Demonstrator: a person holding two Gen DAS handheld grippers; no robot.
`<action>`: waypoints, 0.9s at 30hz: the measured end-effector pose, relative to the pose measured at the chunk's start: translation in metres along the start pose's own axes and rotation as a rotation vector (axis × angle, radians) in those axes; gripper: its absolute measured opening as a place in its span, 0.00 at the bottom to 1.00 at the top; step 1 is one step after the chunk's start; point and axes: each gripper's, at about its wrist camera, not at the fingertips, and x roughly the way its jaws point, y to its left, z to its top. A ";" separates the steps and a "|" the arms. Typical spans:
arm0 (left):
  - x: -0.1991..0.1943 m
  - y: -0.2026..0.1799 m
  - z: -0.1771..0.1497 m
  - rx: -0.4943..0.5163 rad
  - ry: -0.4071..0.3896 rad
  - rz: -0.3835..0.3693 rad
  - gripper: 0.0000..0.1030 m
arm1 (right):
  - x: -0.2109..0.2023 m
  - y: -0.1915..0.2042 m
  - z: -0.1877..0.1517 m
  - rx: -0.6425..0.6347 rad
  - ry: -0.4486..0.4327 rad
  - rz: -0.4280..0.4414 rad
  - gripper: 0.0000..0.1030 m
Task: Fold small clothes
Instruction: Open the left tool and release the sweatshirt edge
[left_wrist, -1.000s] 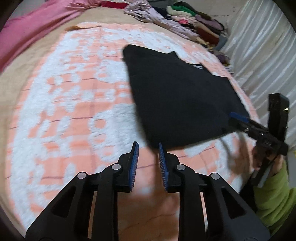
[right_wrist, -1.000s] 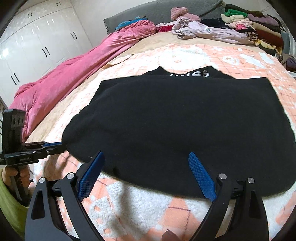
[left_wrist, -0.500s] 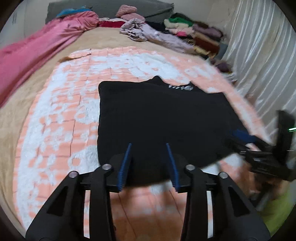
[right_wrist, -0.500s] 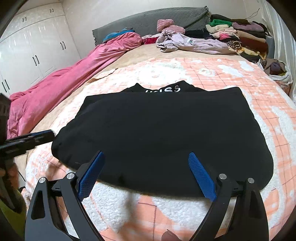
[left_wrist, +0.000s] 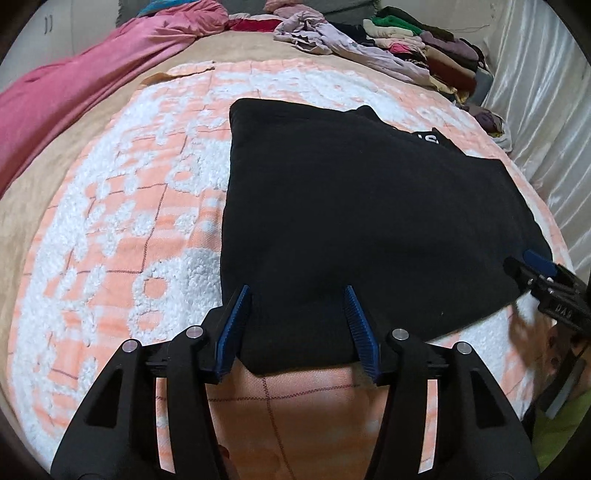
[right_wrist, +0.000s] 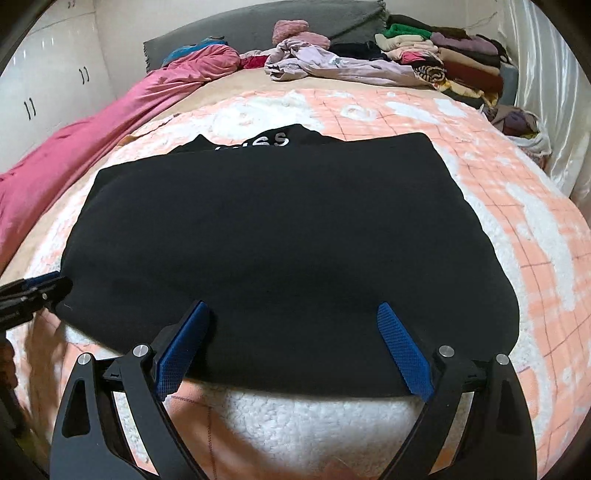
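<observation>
Leftmost, the left gripper (left_wrist: 297, 325), jaws just widened, straddles the near hem of the black garment (left_wrist: 362, 221) lying flat on the peach-and-white blanket (left_wrist: 122, 229); rightward, the right gripper (right_wrist: 291, 347) stands spread over that hem, pinching nothing.

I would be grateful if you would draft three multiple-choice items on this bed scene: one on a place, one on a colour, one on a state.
1. Where does the stack of folded clothes lie?
A. far right corner of the bed
B. beside the near edge
C. on the black garment

2. What colour is the lettering on the black garment?
A. red
B. white
C. yellow

3. How is the right hand-held gripper?
A. shut on the hem
B. shut and empty
C. open over the near hem

Answers: 1 A, it sits by the curtain at the far end. 2 B, white letters show near the collar. 3 C, its blue pads stand wide apart.
</observation>
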 end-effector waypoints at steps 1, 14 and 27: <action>-0.001 0.001 -0.001 -0.008 -0.002 -0.005 0.44 | 0.000 0.001 0.000 -0.002 0.001 -0.005 0.89; -0.031 0.005 0.001 -0.071 -0.035 -0.028 0.60 | -0.040 0.000 0.011 0.082 -0.057 0.175 0.91; -0.078 -0.003 0.013 -0.027 -0.125 -0.015 0.85 | -0.101 0.010 0.033 0.088 -0.169 0.273 0.91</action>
